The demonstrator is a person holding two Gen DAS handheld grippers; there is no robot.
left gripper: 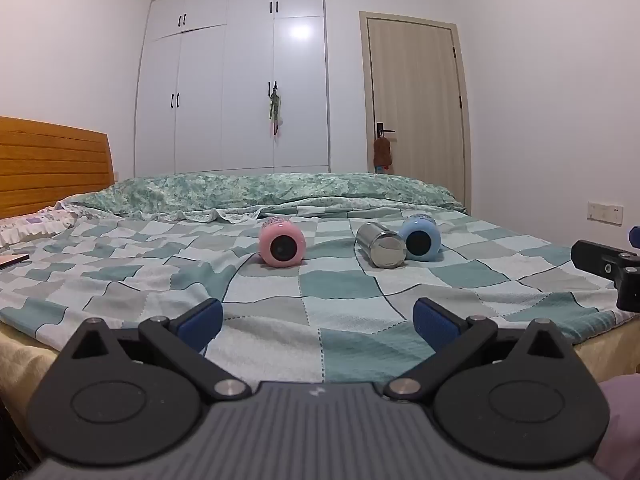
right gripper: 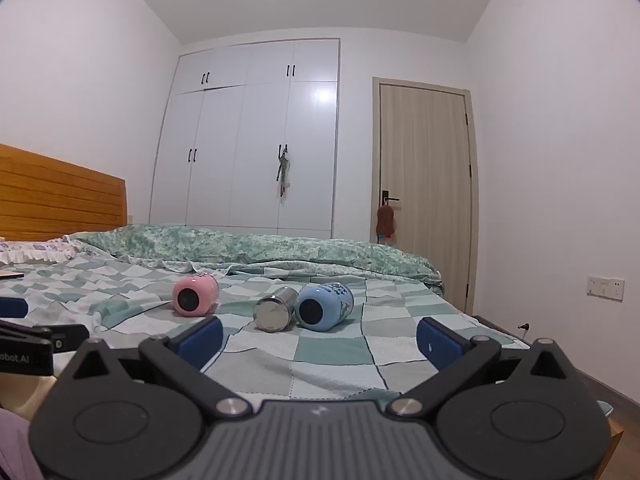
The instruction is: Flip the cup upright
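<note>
Both grippers hang at the near edge of the bed [left gripper: 120,272], each spread wide with nothing between its blue pads. From the left wrist view the left gripper [left gripper: 318,322] points across the checked teal-and-white cover, its fingers [left gripper: 202,322] well short of the cups. From the right wrist view the right gripper [right gripper: 318,338] sits toward the bed's right near corner, its right pad [right gripper: 438,346] out over the bed's right edge.

Three cups lie on their sides around the middle of the bed, all with their bases turned toward the cameras. One pink cup [left gripper: 281,245] lies alone on the left; its matte body ends in a dark round base disc, and a patterned band shows at its far end. One blue cup [left gripper: 420,239] lies to the right, of the same shape, with a dark base disc and darker blue markings along its side. One steel cup [left gripper: 382,245], slimmer and mirror-bright with a flat shiny base, lies just beside the blue cup on its left, seemingly touching it. The pink cup is well apart from the other two.

Beyond them a green floral quilt [left gripper: 260,194] is bunched along the far edge. One wooden headboard [left gripper: 52,164] stands at the left end, one white wardrobe [left gripper: 236,80] behind, and one closed door [left gripper: 416,100] to its right.
</note>
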